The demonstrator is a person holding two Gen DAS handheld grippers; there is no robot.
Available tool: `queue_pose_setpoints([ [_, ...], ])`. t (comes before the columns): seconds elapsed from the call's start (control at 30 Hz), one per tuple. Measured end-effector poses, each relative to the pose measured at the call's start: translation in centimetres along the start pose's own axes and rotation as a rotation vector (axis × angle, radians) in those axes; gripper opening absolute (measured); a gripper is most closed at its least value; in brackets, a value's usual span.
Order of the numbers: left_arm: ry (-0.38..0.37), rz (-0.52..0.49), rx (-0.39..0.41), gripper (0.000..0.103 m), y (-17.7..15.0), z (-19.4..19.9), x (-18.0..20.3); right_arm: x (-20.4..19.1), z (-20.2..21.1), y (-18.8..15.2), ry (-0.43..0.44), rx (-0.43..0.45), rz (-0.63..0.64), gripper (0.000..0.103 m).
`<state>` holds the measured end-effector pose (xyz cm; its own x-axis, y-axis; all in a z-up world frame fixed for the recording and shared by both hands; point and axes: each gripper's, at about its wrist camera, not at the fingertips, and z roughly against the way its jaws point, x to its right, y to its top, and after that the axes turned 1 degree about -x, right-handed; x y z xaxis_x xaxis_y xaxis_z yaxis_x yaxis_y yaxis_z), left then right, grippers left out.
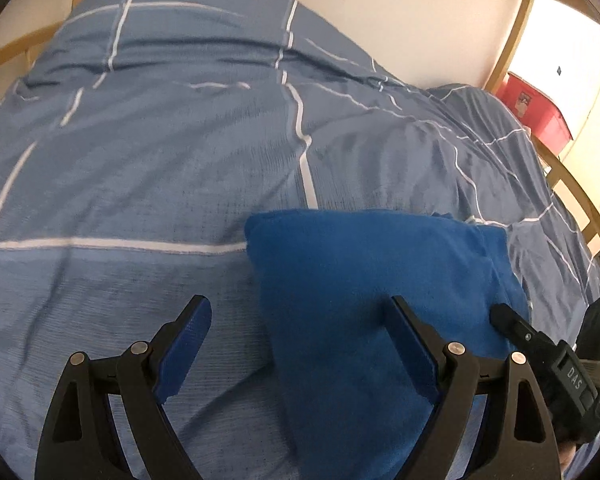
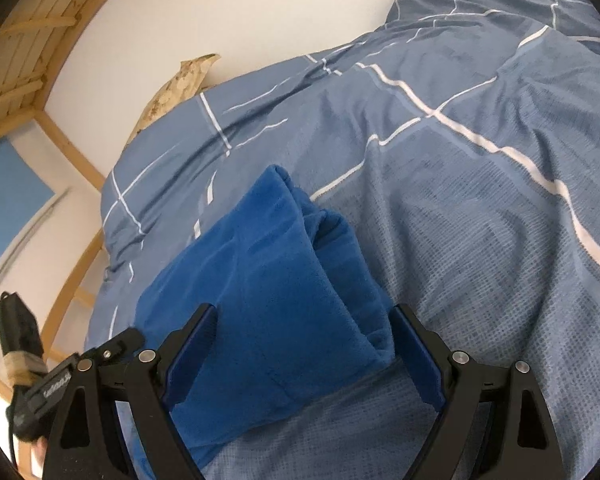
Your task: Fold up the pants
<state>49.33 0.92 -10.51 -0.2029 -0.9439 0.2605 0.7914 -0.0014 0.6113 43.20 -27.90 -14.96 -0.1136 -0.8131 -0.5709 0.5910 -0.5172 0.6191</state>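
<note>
The bright blue fleece pants (image 1: 363,280) lie folded into a compact stack on the blue checked duvet (image 1: 148,168). My left gripper (image 1: 300,312) is open and empty; it hangs just above the stack's left edge. In the right wrist view the pants (image 2: 268,280) show layered folds at their right side. My right gripper (image 2: 303,320) is open and empty, with its jaws spread on either side of the stack's near end. The other gripper's tip shows at the right edge of the left view (image 1: 539,344) and at the lower left of the right view (image 2: 60,380).
The duvet (image 2: 459,200) covers the whole bed in rumpled folds. A wooden bed frame (image 1: 515,28) runs along a white wall. A red bin (image 1: 539,112) stands beyond the bed. A tan patterned pillow (image 2: 180,84) peeks from behind the duvet.
</note>
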Motion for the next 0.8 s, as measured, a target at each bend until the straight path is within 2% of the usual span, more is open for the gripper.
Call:
queue_pose_setpoints([
  [0.27,-0.01,0.001,-0.049,0.09,-0.2,-2.4,-0.1,0.8,-1.3,0.0,0.012,-0.035,0.004,0.088],
  [0.4,-0.045,0.037,-0.066,0.09,-0.1,-3.1,-0.6,0.7,-1.9,0.2,0.009,-0.059,0.015,0.09],
  [0.47,-0.062,0.047,-0.074,0.085,0.0,-3.4,-0.6,0.5,-2.1,0.3,0.001,-0.065,0.026,0.09],
  [0.53,-0.094,0.052,-0.081,0.064,0.0,-3.4,-0.5,0.4,-2.1,0.3,-0.004,-0.068,0.03,0.089],
  [0.57,-0.113,0.051,-0.086,0.062,0.1,-3.2,-0.3,0.3,-2.0,0.4,-0.006,-0.072,0.028,0.085],
  [0.7,-0.099,0.031,-0.08,0.048,0.4,-2.5,0.5,-0.1,-1.5,0.7,0.005,-0.091,0.02,0.067],
  [0.8,-0.095,0.041,-0.065,0.041,0.6,-1.6,0.8,-0.2,-1.1,0.9,0.004,-0.101,0.02,0.058],
])
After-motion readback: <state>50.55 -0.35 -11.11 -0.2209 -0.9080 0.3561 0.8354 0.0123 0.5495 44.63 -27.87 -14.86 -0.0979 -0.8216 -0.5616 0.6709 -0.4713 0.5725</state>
